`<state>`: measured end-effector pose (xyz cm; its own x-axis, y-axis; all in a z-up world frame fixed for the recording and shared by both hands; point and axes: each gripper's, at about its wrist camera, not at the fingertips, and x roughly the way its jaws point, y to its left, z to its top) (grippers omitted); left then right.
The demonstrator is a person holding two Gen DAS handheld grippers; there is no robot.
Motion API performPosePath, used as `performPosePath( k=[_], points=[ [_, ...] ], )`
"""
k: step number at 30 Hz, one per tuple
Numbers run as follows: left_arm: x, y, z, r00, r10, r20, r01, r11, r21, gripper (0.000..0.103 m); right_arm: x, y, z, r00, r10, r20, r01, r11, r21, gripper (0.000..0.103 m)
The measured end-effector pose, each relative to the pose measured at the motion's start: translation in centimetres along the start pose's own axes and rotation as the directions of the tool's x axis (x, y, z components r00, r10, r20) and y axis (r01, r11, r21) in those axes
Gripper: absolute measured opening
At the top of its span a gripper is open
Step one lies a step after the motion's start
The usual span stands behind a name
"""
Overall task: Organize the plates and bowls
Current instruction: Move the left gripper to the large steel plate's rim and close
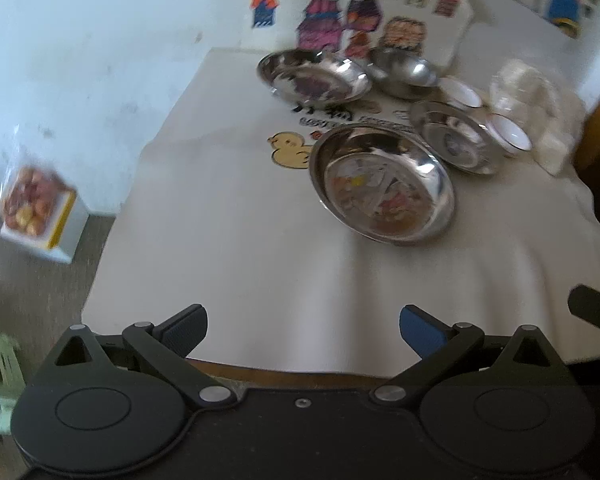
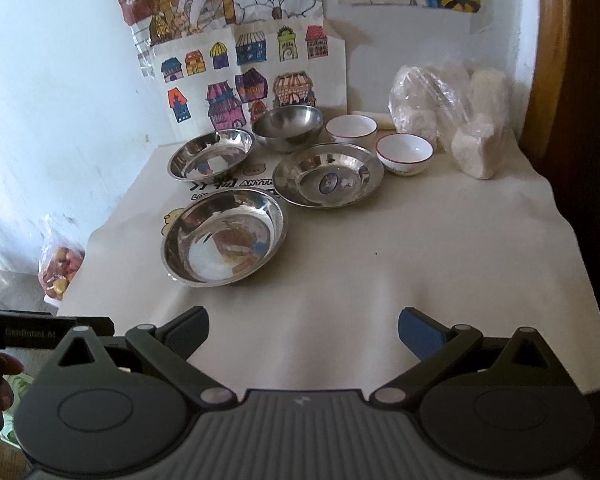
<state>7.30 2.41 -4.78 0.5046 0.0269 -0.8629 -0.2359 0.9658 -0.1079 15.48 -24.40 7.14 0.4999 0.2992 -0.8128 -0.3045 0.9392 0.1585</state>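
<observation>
Wall drawings sharp only from right wrist.

1. The left gripper is sitting at six o'clock in its own view, jaws spread wide, nothing between the blue pads.
2. The right gripper is likewise gaping at six o'clock, gripping nothing.
3. In the right wrist view, the left gripper's body is showing at nine o'clock.
</observation>
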Motion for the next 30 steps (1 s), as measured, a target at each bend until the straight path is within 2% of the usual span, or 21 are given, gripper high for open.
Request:
performPosePath(
  k=[7, 14, 20, 25, 30],
  points=[
    [1.7, -1.9, 3.1, 0.996, 0.078, 0.033, -0.075, 0.993, -0.089, 0.102, 4.1, -2.7, 3.8, 0.997, 0.067, -0.029, -0.068, 0.996, -0.063, 0.103],
    [2.3, -3.7, 6.6, 0.985, 0.162, 0.062, -0.147, 0.969, -0.196, 0.102, 6.0, -5.0, 7.3, 0.991, 0.124, -0.046, -0.129, 0.985, -0.117, 0.103],
    [3.1, -4.6, 8.4, 0.963, 0.256, 0.086, -0.243, 0.961, -0.131, 0.102, 7.8, -5.8, 8.5, 0.984, 0.159, -0.081, -0.168, 0.979, -0.113, 0.103],
    [4.8, -3.3, 10.3, 0.964, 0.263, 0.046, -0.258, 0.962, -0.093, 0.102, 9.1, -5.0, 8.9, 0.979, 0.181, -0.098, -0.19, 0.977, -0.098, 0.103],
    [7.0, -1.5, 12.9, 0.969, 0.247, 0.017, -0.247, 0.969, -0.023, 0.102, 10.6, -3.2, 9.6, 0.985, 0.154, -0.072, -0.16, 0.984, -0.075, 0.103]
  ],
)
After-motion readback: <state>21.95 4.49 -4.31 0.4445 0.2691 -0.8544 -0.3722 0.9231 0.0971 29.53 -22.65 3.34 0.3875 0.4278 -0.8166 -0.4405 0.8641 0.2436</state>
